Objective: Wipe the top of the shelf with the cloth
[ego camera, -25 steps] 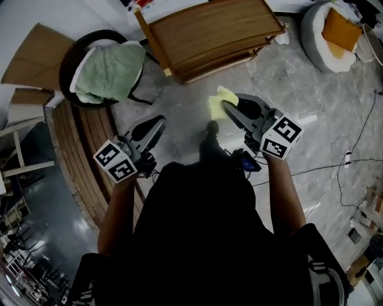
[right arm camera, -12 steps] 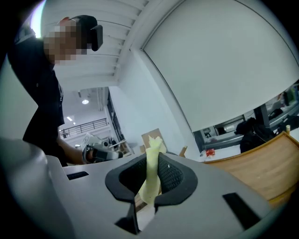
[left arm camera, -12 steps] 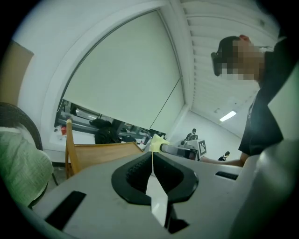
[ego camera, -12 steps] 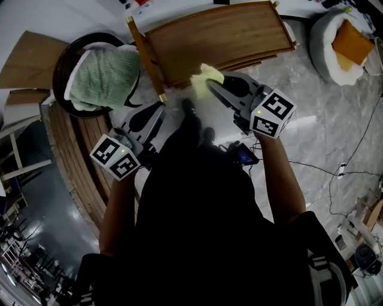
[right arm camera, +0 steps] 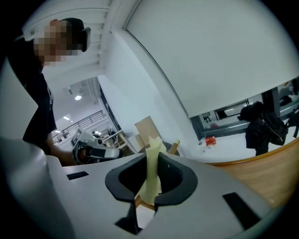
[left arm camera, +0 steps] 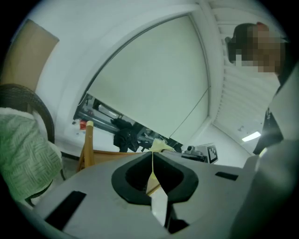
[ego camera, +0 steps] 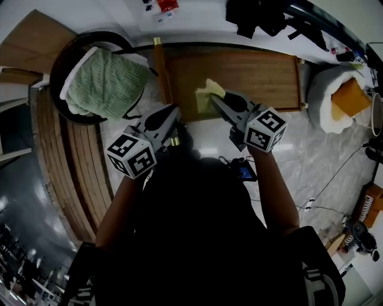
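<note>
Head view, upper centre: shelf [ego camera: 257, 77], wooden top running across the frame. Over its lower-left part, yellow cloth [ego camera: 205, 95], pinched at the tip of the right gripper [ego camera: 213, 98]; touching the wood or just above it, impossible to judge from here. In the right gripper view, jaws clamped on the cloth, a folded strip rising through the gap and poking above the tips, with shelf wood at the lower right of that frame.

Left of the cloth in the head view, left gripper [ego camera: 175, 110], tip just off the shelf's lower-left corner, near the post [ego camera: 160, 63]. In the left gripper view, jaws pressed together with only a thin seam between, nothing gripped; beyond the tips, a bit of the yellow cloth and the shelf's edge.

Upper left of the head view: round dark chair [ego camera: 63, 60] with a green towel [ego camera: 105, 80] in it. Far right: white cushion [ego camera: 326, 104] with an orange pillow [ego camera: 350, 95]. Top edge: black clothes [ego camera: 257, 15]. Left side: curved wooden slats [ego camera: 78, 161]. Right of centre: grey marble floor [ego camera: 323, 155]. Lower half: the person's dark shirt [ego camera: 197, 239].
</note>
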Demonstrator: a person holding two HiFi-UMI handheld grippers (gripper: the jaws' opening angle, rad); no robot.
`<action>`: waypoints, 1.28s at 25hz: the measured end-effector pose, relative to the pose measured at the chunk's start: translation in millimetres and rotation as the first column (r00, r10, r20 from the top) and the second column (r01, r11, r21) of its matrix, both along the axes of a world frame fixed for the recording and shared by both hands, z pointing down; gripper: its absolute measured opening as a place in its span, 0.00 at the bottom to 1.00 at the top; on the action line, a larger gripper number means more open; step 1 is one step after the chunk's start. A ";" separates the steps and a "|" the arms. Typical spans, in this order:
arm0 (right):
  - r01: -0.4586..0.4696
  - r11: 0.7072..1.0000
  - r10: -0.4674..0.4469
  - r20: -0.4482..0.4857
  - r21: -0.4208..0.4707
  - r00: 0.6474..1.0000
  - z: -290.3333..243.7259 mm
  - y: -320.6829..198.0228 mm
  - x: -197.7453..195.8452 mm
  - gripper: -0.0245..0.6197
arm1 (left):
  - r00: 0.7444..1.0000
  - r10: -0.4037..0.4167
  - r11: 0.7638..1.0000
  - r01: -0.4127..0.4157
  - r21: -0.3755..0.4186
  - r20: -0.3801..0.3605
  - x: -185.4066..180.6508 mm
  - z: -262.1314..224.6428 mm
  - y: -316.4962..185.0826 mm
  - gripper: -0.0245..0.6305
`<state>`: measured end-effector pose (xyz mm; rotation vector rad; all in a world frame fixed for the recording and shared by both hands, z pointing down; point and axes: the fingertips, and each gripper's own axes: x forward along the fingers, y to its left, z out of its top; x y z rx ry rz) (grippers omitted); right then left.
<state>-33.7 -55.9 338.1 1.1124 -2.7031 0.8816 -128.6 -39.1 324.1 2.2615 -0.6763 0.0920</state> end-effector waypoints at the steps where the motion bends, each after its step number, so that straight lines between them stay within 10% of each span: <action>1: -0.006 1.000 0.006 -0.006 -0.016 1.000 6.8 -13.9 0.3 0.12 | 1.000 -0.022 0.999 0.022 -0.025 0.006 -1.5 5.7 -11.5 0.06; 17: 0.073 0.951 -0.105 -0.093 -0.302 0.990 164.6 -145.6 -52.4 0.12 | 0.925 -0.243 0.935 0.303 -0.182 0.292 8.5 94.6 -107.8 0.06; 32: 0.142 0.927 -0.262 -0.328 -0.348 0.908 254.9 -162.7 -83.5 0.12 | 0.899 -0.267 0.906 0.357 -0.229 0.347 17.3 125.8 -120.6 0.06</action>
